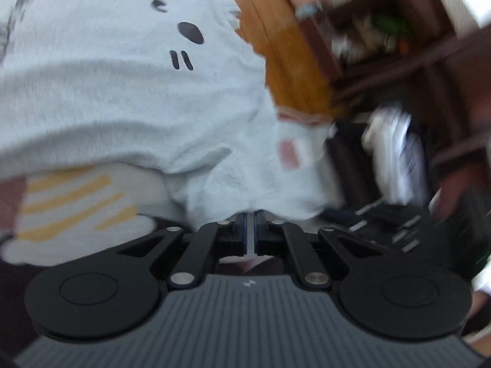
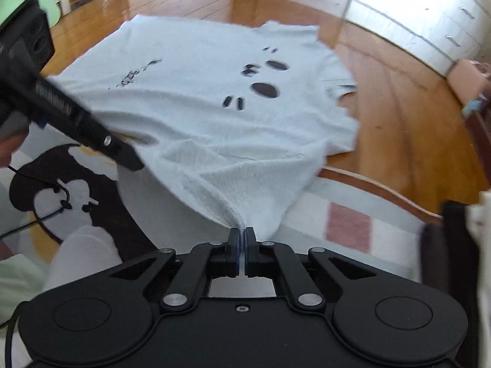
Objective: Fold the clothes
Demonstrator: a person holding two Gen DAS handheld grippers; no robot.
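Observation:
A pale grey T-shirt (image 2: 208,104) with black printed marks lies spread over the wooden floor and the edge of a rug. Its near hem is lifted. My right gripper (image 2: 241,233) is shut on that hem, the cloth bunching into its closed fingers. My left gripper (image 1: 251,217) is shut on the T-shirt (image 1: 122,92) too, fabric draping over its fingertips. In the right wrist view the left gripper (image 2: 130,158) comes in from the left and pinches the hem's other end. Both views are blurred.
A patterned rug (image 2: 349,224) with pink squares and a black-and-white figure lies under the near part. Wooden floor (image 2: 392,141) stretches beyond. A dark wooden shelf unit (image 1: 383,46) with clutter stands right of the left gripper. White cabinets (image 2: 429,21) line the far right.

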